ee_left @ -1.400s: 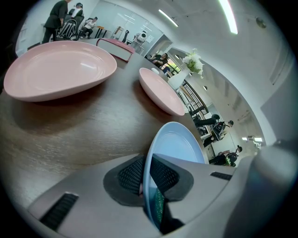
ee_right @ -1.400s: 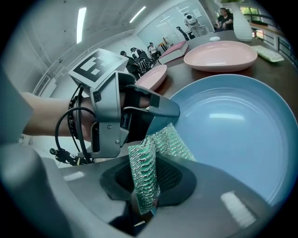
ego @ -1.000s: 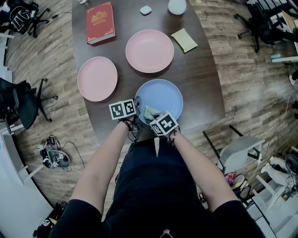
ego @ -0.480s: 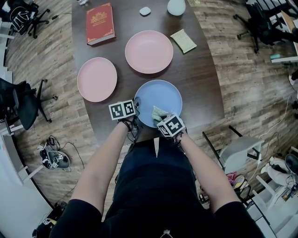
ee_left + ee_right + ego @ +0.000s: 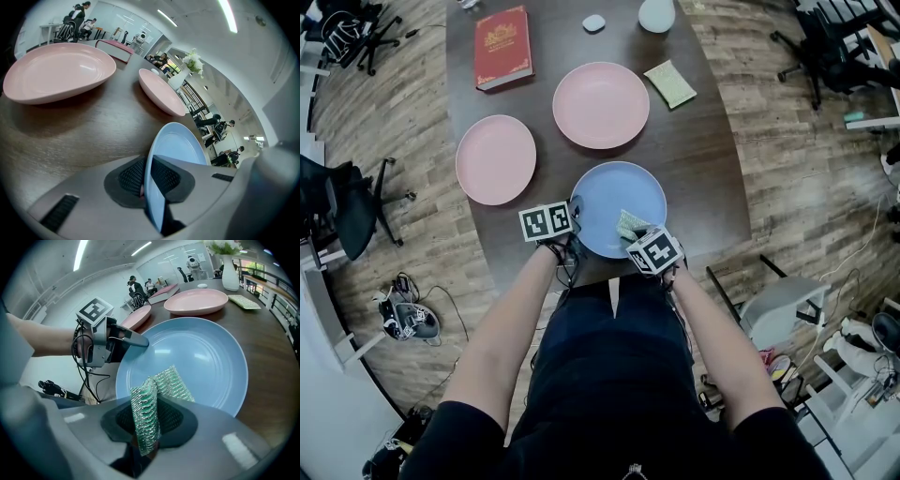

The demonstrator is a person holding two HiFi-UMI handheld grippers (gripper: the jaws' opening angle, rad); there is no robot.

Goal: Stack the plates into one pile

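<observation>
The left claw (image 5: 149,182) is clamped on the near-left rim of the round pale-blue plate (image 5: 617,190), and the right claw (image 5: 147,423) pinches a green mesh scouring pad (image 5: 165,380) just above its near-right part. That plate's at the dark wooden counter's (image 5: 705,159) near edge, with two round pink plates (image 5: 496,158) (image 5: 601,103) farther off. Best to drop the pad aside, then lift level.

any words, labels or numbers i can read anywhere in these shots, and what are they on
No text here can be read.
red book: gold print on the cover, too small to read.
left marker cube and right marker cube: black-and-white square patterns only, no letters or digits.
</observation>
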